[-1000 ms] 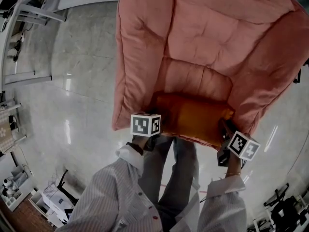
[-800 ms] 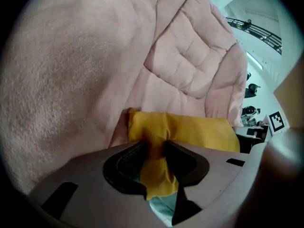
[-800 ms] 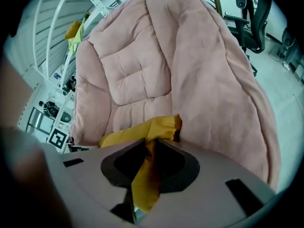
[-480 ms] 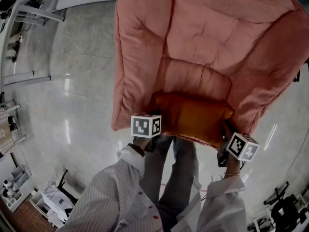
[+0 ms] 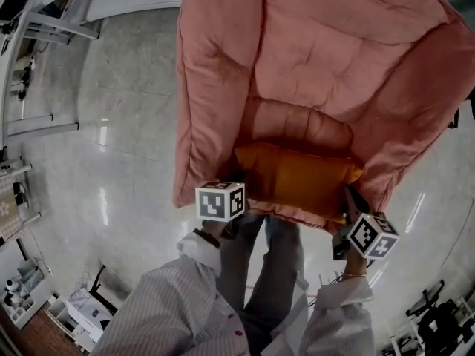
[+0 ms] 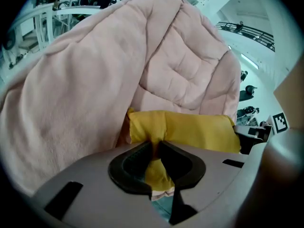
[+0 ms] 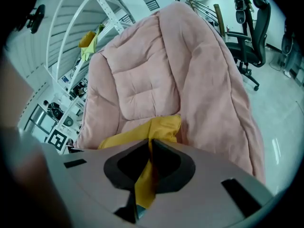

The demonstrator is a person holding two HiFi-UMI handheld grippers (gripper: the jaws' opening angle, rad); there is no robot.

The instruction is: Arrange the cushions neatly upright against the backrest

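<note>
An orange-yellow cushion (image 5: 297, 178) lies across the front of the seat of a pink padded chair (image 5: 312, 65). My left gripper (image 5: 236, 212) is shut on the cushion's left corner; in the left gripper view the cushion (image 6: 190, 129) has its fabric pinched between the jaws of my left gripper (image 6: 156, 146). My right gripper (image 5: 347, 225) is shut on the right corner, and the right gripper view shows the cushion (image 7: 137, 132) with a fold of cloth clamped in my right gripper (image 7: 151, 144). The chair's backrest (image 6: 185, 70) rises behind it.
The chair's puffy side walls (image 5: 208, 110) flank the cushion on both sides. Glossy pale floor (image 5: 111, 124) surrounds the chair. White frames (image 5: 44, 21) stand at far left, an office chair (image 7: 247, 37) at far right. The person's legs (image 5: 260, 273) stand close to the seat front.
Both grippers have drawn a little toward the person, and the cushion's near edge has come slightly up and forward off the seat with them.
</note>
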